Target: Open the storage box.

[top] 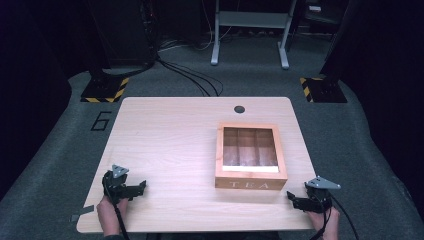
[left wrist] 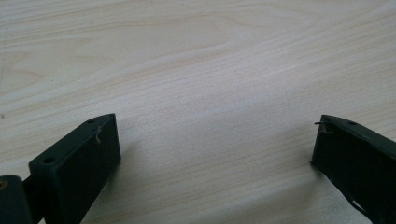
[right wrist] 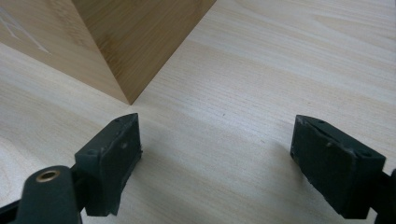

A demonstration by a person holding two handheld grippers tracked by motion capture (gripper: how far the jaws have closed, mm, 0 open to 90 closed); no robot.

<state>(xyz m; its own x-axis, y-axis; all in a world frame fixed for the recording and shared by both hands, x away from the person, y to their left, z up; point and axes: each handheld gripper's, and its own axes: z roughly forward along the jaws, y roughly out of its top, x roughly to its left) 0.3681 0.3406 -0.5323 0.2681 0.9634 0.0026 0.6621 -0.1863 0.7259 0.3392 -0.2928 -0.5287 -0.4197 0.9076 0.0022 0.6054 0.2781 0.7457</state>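
Observation:
A wooden tea box (top: 251, 156) with a clear window lid and the word TEA on its front stands right of the table's middle; its lid lies flat and closed. My left gripper (top: 139, 189) rests near the front left of the table, open, with bare wood between its jaws (left wrist: 215, 140). My right gripper (top: 294, 199) sits at the front right, just off the box's near right corner (right wrist: 128, 100), open and holding nothing (right wrist: 215, 142). A hand holds each gripper from the table's front edge.
The light wooden table (top: 165, 145) has a round cable hole (top: 239, 109) at its far edge. Beyond it on the grey floor are cables, two yellow-black striped stand bases (top: 104, 89) and a grey metal frame (top: 250, 30).

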